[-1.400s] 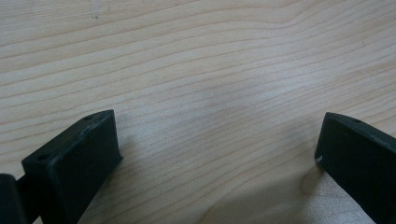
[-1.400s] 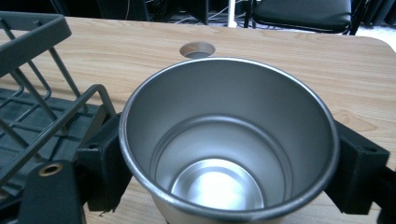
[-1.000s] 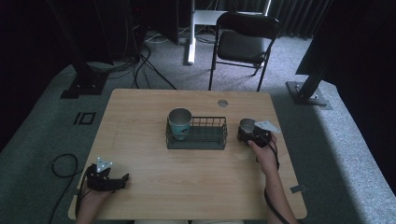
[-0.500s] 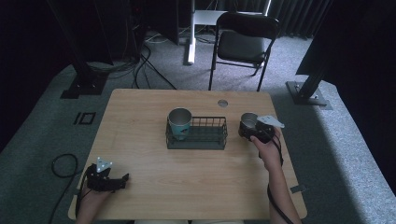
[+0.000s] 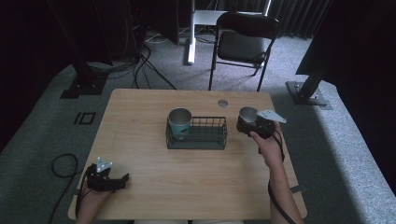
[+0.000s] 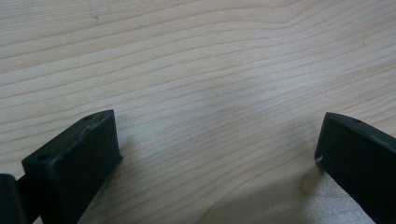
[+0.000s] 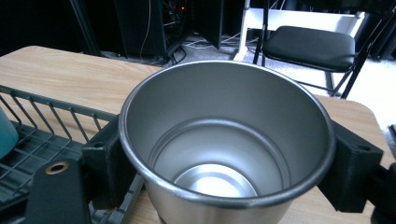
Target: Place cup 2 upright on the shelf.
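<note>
Since a second ago the right gripper (image 5: pixel 256 125) has carried the steel cup (image 5: pixel 247 114) a little toward the far side, while the left gripper (image 5: pixel 108 179) rests unmoved at the near left corner, jaws spread over bare table (image 6: pixel 196 70). That suggests the cup is headed into the wire basket (image 5: pixel 198 140), just left of it, where a teal cup (image 5: pixel 180 122) already stands. It looks lifted, though that is hard to confirm. Pinched at both sides, the cup (image 7: pixel 226 154) is empty, shiny and upright
</note>
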The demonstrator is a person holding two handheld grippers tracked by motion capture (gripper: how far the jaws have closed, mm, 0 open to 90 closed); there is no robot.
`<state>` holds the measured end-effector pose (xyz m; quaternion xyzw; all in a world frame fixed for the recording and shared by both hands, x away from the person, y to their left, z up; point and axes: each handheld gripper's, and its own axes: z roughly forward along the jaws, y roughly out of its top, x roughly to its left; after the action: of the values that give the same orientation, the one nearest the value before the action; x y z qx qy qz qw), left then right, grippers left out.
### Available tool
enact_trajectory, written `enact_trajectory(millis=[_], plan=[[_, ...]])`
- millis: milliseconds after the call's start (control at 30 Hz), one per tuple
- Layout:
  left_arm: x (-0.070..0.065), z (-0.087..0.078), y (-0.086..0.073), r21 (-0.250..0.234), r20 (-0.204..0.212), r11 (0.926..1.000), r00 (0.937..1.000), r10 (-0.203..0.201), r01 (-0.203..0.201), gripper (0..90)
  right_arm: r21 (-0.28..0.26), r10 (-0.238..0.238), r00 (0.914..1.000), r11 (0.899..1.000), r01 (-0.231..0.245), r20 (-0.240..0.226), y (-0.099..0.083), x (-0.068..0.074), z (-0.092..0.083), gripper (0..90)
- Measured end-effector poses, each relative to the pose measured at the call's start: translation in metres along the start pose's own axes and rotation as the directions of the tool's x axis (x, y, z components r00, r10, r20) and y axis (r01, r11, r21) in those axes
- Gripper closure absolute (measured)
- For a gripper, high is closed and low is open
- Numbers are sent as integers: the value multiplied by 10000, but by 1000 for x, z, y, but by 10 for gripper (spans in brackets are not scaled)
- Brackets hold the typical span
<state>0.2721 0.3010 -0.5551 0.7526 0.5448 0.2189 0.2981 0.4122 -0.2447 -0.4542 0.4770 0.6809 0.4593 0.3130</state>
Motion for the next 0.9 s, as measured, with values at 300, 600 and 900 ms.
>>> enact_trajectory(millis=[300, 600, 900], plan=[[0, 0, 0, 3, -1, 10000, 10000, 7, -7, 4, -261, -138, 9994, 9996, 129, -326, 16, 10, -4, 183], [0, 0, 0, 2, 0, 10000, 10000, -1, 1, 4, -428, -458, 9969, 9982, 431, -640, 32, 27, -4, 183], [0, 0, 0, 0, 0, 10000, 10000, -3, 3, 4, -590, -679, 9915, 9964, 616, -1107, 41, 43, -2, 183]])
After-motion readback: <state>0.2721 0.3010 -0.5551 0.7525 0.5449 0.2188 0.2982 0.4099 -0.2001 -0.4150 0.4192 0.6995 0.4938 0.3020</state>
